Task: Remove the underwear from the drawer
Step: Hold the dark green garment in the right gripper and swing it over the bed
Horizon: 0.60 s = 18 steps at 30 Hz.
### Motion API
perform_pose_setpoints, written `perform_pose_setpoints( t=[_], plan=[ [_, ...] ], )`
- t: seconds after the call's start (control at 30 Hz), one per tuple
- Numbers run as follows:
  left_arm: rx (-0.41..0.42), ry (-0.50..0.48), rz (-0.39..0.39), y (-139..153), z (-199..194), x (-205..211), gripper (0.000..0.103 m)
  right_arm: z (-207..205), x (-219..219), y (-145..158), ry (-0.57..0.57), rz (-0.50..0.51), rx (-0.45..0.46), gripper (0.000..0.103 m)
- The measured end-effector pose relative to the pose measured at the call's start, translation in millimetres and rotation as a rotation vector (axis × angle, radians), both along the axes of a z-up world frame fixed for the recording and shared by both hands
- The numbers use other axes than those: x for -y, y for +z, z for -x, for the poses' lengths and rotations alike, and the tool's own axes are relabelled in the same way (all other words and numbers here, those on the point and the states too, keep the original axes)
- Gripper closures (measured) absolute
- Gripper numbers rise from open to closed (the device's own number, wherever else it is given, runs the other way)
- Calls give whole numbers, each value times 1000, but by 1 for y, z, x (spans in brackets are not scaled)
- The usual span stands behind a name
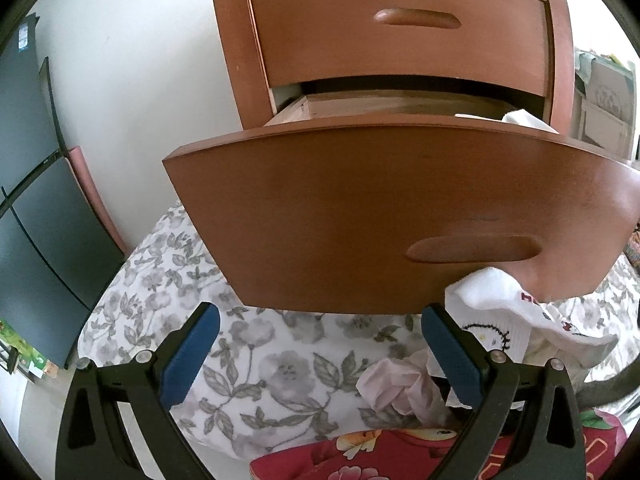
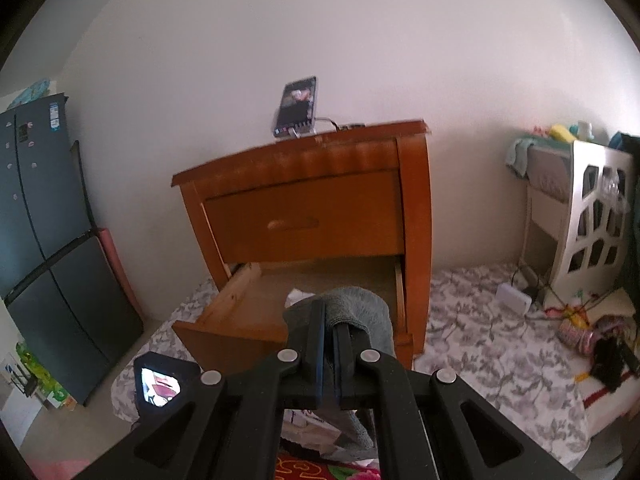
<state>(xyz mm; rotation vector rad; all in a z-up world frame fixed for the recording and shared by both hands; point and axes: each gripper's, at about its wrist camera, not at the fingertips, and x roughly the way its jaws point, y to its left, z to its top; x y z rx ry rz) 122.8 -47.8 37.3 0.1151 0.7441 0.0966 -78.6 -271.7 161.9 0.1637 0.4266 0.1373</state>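
The brown wooden nightstand [image 2: 304,208] has its lower drawer [image 1: 380,208] pulled out over the floral sheet. In the right wrist view my right gripper [image 2: 330,322] is shut on a grey piece of underwear [image 2: 360,308], held up in front of the open drawer [image 2: 248,300]; the cloth drapes over the fingertips and hangs below them. Something white [image 2: 296,294] lies inside the drawer. My left gripper [image 1: 320,320] stands open just below the drawer front, nothing between its blue pads [image 1: 192,352]. White printed underwear [image 1: 516,316] and a pink piece [image 1: 400,384] lie on the sheet by its right finger.
A dark fridge [image 2: 44,240] stands at the left wall. A phone [image 2: 298,106] leans on the nightstand top. A white crib-like stand [image 2: 580,216] and small clutter [image 2: 592,332] sit at the right. A red flowered cloth [image 1: 360,456] lies near the bottom edge.
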Motion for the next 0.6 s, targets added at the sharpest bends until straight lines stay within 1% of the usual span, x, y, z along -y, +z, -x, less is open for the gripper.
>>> perform_pose_setpoints(
  t=[0.17,0.37,0.6],
  plan=[
    [2,-2,6,0,0,0,2,-5,0,-8,1,2,-24,100],
    [-10,-9,34,0,0,-3,2,-13,-1,-16,8,2,-55,100],
    [6,-21,54,3,6,-4,2,-40,-22,-39,66,21,-132,100]
  ],
)
